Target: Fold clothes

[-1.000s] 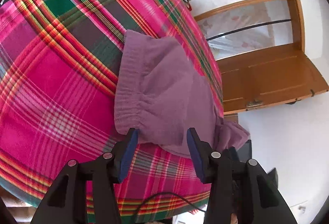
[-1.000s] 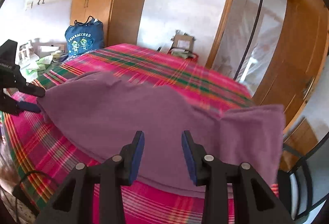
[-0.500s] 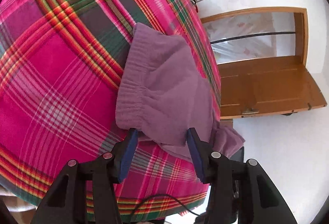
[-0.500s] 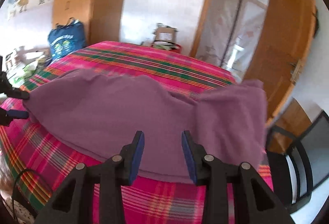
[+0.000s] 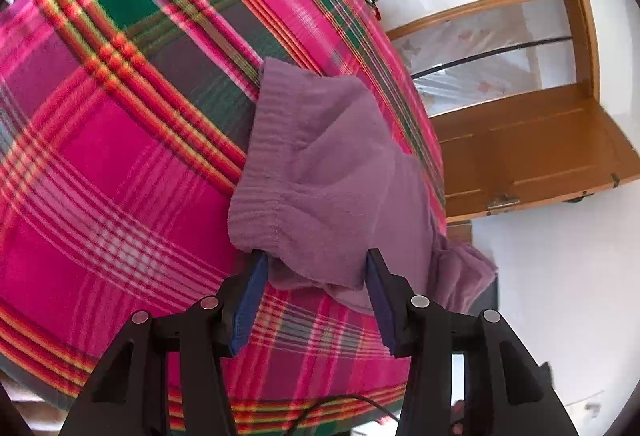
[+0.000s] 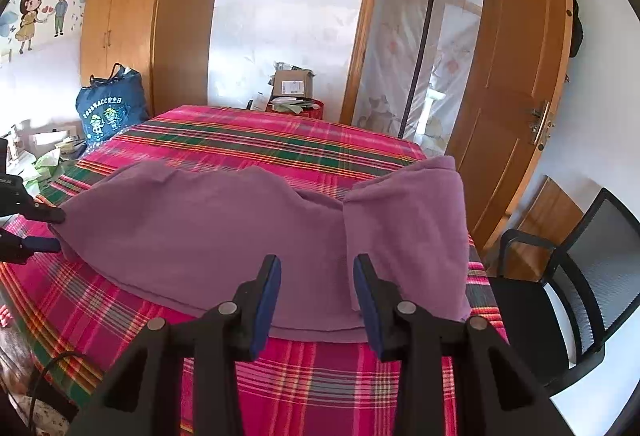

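A purple garment [image 5: 332, 171] with a ribbed elastic band lies on the pink plaid bedspread [image 5: 120, 163]. My left gripper [image 5: 315, 260] is open, and the garment's near edge lies between its fingers. In the right wrist view the garment [image 6: 200, 232] spreads across the bed, with one end folded over on the right [image 6: 408, 228]. My right gripper [image 6: 317, 264] is open and sits just in front of the garment's near hem, holding nothing. The left gripper [image 6: 44, 230] shows at the garment's left end.
The bed's right edge is close to an open wooden door [image 6: 516, 115] and a black mesh chair [image 6: 580, 276]. A wardrobe [image 6: 132, 15], a blue bag [image 6: 110, 113] and a cardboard box [image 6: 292, 83] stand beyond the bed. A black cable [image 5: 320, 402] hangs at the near edge.
The left gripper has closed in on the garment's near edge, which now lies between its fingers. The right view has swung, bringing the folded end nearer. Both grippers stay open.
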A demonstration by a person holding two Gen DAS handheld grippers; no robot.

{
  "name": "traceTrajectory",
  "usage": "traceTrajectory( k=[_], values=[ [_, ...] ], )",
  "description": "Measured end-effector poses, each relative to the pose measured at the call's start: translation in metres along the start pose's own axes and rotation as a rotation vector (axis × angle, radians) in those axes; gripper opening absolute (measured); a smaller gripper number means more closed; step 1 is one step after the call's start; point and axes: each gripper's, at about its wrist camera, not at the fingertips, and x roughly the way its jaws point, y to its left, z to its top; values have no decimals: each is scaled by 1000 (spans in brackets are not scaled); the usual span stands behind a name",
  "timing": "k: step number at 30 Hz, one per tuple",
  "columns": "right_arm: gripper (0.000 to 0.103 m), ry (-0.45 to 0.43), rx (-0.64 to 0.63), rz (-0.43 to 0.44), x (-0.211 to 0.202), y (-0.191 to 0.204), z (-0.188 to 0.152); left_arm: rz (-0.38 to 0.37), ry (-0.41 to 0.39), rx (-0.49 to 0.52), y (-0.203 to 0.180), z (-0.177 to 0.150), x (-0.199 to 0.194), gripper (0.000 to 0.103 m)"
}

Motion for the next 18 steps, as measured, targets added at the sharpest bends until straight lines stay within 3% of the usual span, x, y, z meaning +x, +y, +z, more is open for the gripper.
traceTrajectory(
  k=[9, 13, 18],
  values=[
    [39, -20, 0, 4, -13, 4, 4, 33, -7, 50, -12, -3, 7, 50],
    [39, 14, 20, 14, 0, 1, 4, 42, -23, 53, -9, -3, -2, 50],
    [45, 23, -7, 150, 14, 24, 8, 21, -49, 24, 1, -2, -20, 50]
  ],
)
